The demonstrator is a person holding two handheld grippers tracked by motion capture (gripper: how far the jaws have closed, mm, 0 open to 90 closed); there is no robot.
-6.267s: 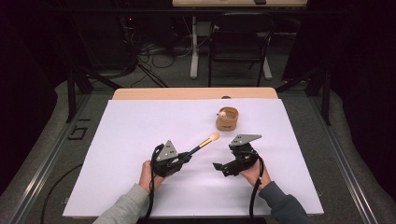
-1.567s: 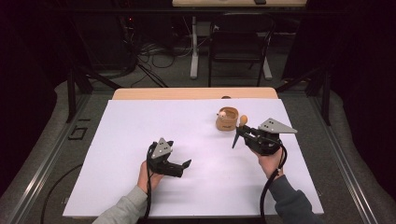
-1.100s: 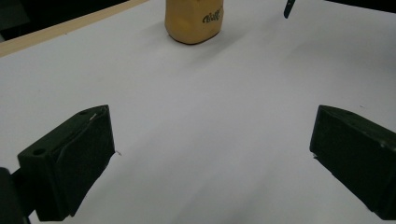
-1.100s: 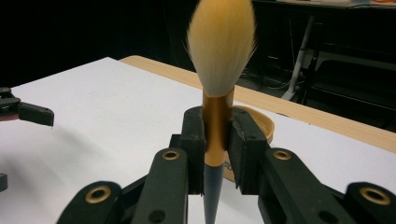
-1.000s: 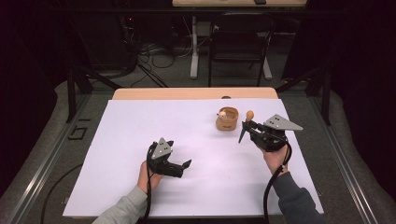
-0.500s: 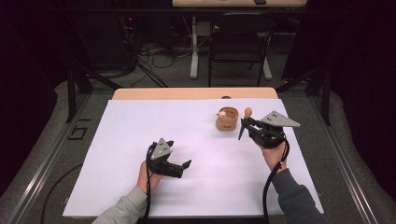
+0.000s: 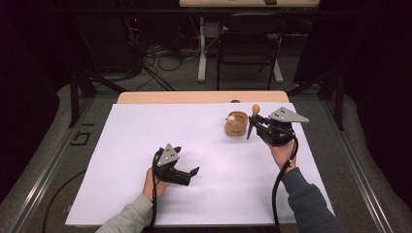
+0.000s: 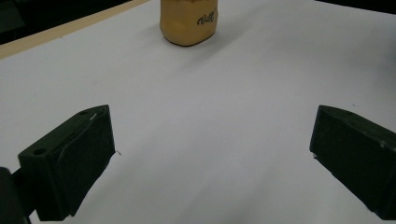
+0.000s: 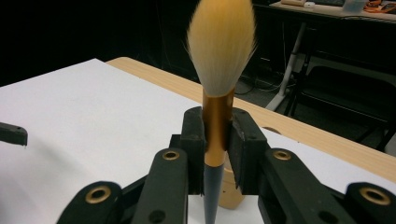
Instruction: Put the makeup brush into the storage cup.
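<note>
Nearest the person, the left gripper (image 7: pixel 187 174) rests on the white sheet (image 7: pixel 145 131) with its jaws spread wide and nothing between them. Farther and to the right, the right gripper (image 7: pixel 251 127) is clamped on a makeup brush (image 9: pixel 218 93) at its gold ferrule, bristles up, dark handle down. The brush stands just right of the small tan holder (image 7: pixel 236 123), near the table's far edge (image 7: pixel 194 97).
</note>
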